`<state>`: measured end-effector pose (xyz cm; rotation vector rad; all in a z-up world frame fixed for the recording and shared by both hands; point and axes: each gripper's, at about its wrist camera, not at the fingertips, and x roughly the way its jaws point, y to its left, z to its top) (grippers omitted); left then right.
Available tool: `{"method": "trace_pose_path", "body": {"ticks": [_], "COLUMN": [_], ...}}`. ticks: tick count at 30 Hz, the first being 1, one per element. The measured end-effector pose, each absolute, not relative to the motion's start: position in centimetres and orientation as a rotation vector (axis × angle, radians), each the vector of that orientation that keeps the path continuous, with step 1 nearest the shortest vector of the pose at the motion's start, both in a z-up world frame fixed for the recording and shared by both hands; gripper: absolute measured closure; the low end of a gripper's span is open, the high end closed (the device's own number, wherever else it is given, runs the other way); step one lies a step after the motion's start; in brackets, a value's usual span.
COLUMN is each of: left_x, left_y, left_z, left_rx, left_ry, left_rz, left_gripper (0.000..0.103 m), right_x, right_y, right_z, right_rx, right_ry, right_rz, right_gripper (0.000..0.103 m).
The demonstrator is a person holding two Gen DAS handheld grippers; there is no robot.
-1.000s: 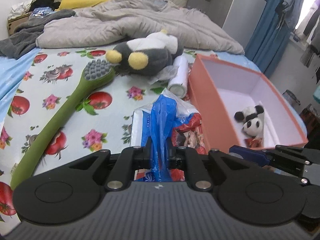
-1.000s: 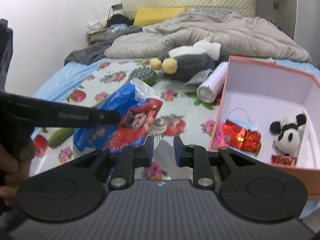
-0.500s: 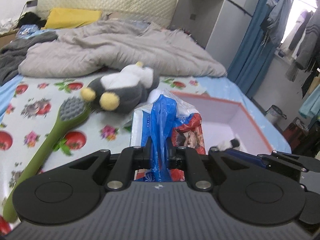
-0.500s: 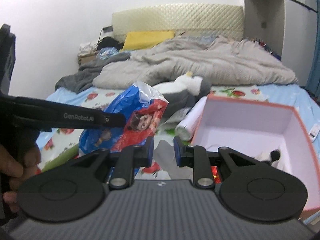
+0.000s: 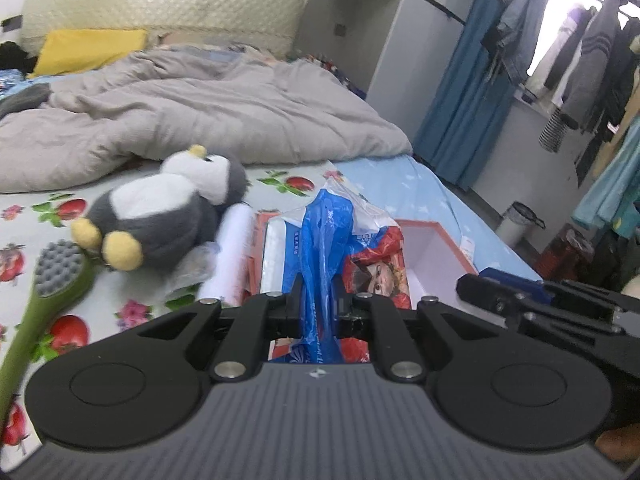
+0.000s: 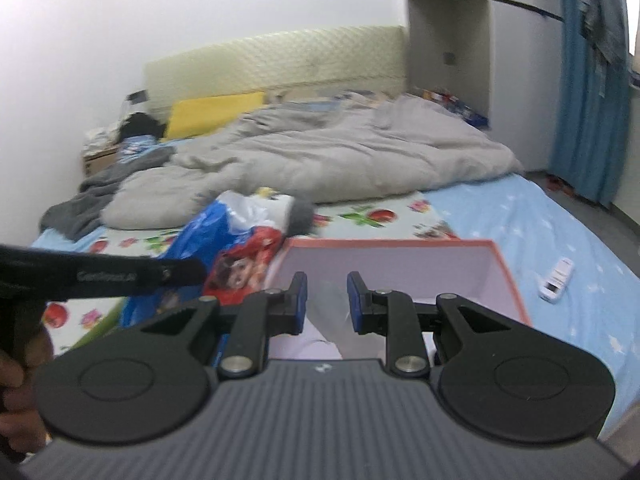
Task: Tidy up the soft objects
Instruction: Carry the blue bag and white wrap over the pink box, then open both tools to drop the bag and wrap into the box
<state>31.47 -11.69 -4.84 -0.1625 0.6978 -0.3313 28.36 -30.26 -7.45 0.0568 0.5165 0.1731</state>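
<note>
My left gripper (image 5: 320,304) is shut on the blue plastic wrap of a tissue pack (image 5: 326,240), which has a red cartoon print, and holds it in the air over the near left edge of the pink box (image 5: 436,248). The pack also shows in the right wrist view (image 6: 232,248), beside the left gripper's arm. My right gripper (image 6: 326,300) is open and empty, hovering over the pink box (image 6: 392,268). A grey and white penguin plush (image 5: 160,216) lies on the sheet behind the box.
A green long-handled brush (image 5: 48,292) lies at the left on the fruit-print sheet. A white roll (image 5: 232,256) lies between penguin and box. A grey duvet (image 6: 320,160) covers the far bed. A white remote (image 6: 556,280) lies right of the box.
My left gripper has lifted the tissue pack off the sheet and carried it right, over the box edge. The right gripper has risen and tilted up; the box's contents have dropped out of view.
</note>
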Motion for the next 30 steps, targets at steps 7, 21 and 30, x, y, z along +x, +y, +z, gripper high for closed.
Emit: {"method": "trace_pose_path", "body": {"ticks": [7, 21, 30], "left_x": [34.4, 37.6, 37.3], "left_y": [-14.9, -18.1, -18.9], "left_z": [-9.6, -14.9, -14.8], "left_rx": [-0.139, -0.081, -0.074], "left_ry": [0.814, 0.937, 0.944], "left_rz": [-0.379, -0.417, -0.414], "left_gripper": [0.09, 0.09, 0.075], "right_x": [29.9, 31.8, 32.2], "right_y": [-33.7, -37.4, -38.7], "right_z": [-12.0, -18.3, -18.5], "right_rx": [0.1, 0.198, 0.222], "right_ry": [0.682, 0.892, 0.889], "right_rz": [0.066, -0.022, -0.043], "right_gripper": [0.078, 0.077, 0.065]}}
